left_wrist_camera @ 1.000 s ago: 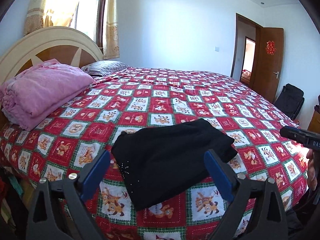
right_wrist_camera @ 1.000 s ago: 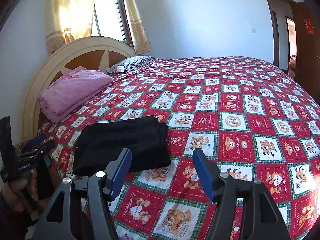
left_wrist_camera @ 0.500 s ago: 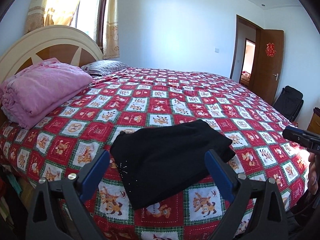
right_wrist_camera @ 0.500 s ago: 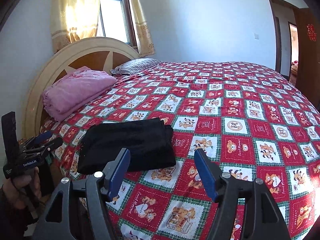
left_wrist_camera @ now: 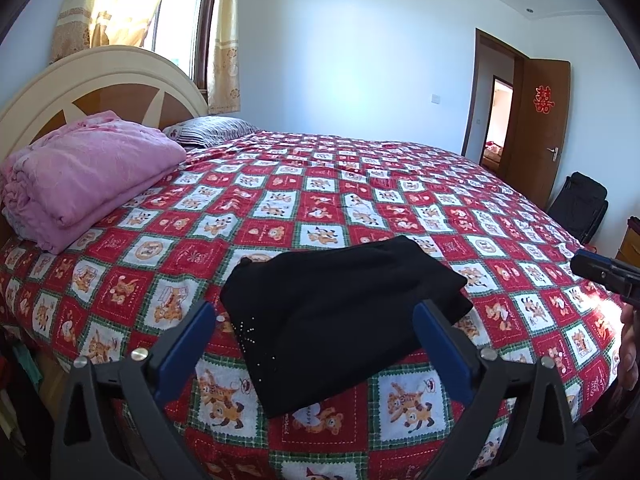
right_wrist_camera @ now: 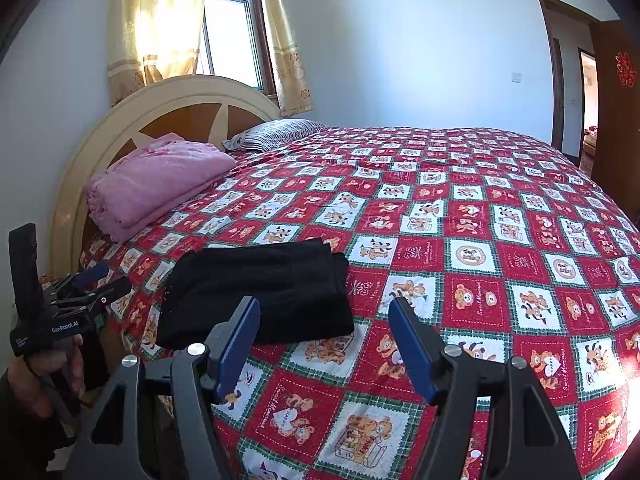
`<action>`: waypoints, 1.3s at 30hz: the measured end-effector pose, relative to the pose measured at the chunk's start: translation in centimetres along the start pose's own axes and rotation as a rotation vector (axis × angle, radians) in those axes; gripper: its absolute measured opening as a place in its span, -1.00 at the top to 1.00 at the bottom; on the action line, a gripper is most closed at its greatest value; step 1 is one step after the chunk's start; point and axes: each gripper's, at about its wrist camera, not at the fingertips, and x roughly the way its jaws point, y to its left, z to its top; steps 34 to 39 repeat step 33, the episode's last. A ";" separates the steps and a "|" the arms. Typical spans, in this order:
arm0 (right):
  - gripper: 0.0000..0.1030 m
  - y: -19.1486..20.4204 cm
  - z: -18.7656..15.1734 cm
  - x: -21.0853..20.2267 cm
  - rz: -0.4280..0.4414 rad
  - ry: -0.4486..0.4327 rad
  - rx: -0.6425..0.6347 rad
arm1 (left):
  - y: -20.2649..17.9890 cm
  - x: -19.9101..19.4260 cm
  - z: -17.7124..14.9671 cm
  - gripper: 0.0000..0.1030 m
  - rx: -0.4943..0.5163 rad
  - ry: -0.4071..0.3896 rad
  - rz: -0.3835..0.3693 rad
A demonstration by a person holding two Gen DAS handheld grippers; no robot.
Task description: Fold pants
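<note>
The black pants (left_wrist_camera: 340, 312) lie folded into a compact rectangle near the front edge of the bed, also seen in the right wrist view (right_wrist_camera: 260, 292). My left gripper (left_wrist_camera: 314, 310) hovers just short of them, and its jaws are opening. The pants show in the gap between its blue fingers (left_wrist_camera: 188, 344), but the pads do not touch them. My right gripper (right_wrist_camera: 324, 304) is open over the quilt just right of the pants, with nothing between its fingers. Each gripper also shows in the other's view, the left one (right_wrist_camera: 72, 300) held by a hand, the right one (left_wrist_camera: 600, 276) at the edge.
A red, white and green patchwork quilt (left_wrist_camera: 360, 200) covers the bed. A folded pink blanket (left_wrist_camera: 88, 176) and a striped pillow (left_wrist_camera: 212, 134) lie by the headboard (right_wrist_camera: 180, 100). A black bag (left_wrist_camera: 580, 204) stands near the open wooden door (left_wrist_camera: 540, 128).
The left gripper's fingers have spread slightly wider. The pants lie as before, and both hands have hardly moved.
</note>
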 end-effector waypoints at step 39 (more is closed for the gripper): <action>-0.34 0.8 -0.1 0.0 -0.039 -0.010 -0.040 | 0.0 0.3 -0.5 -1.00 -0.027 -0.004 0.022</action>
